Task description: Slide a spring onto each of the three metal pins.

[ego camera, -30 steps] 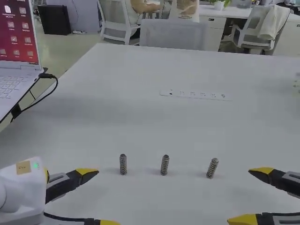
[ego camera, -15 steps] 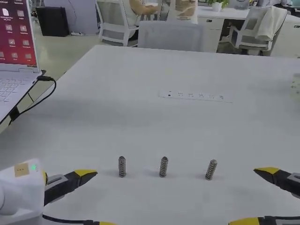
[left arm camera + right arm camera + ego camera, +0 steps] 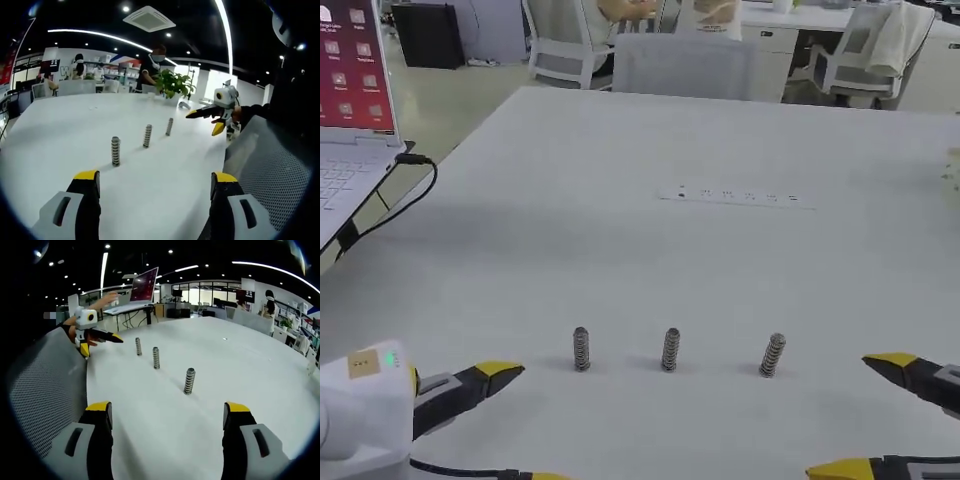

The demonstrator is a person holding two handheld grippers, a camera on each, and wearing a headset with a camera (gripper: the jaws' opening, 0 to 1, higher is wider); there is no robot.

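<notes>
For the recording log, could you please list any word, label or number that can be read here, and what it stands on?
No text here can be read.
laptop screen: icon captions on a red background, too small to read.
strip set in the tabletop: a row of small marks, too blurred to read.

Your right gripper (image 3: 848,414) runs off the head view's right edge, your left gripper (image 3: 532,422) loses its lower jaw to the bottom edge, the laptop (image 3: 350,120) is cut by the left, and the springs (image 3: 670,350) hide whatever stands inside them.
</notes>
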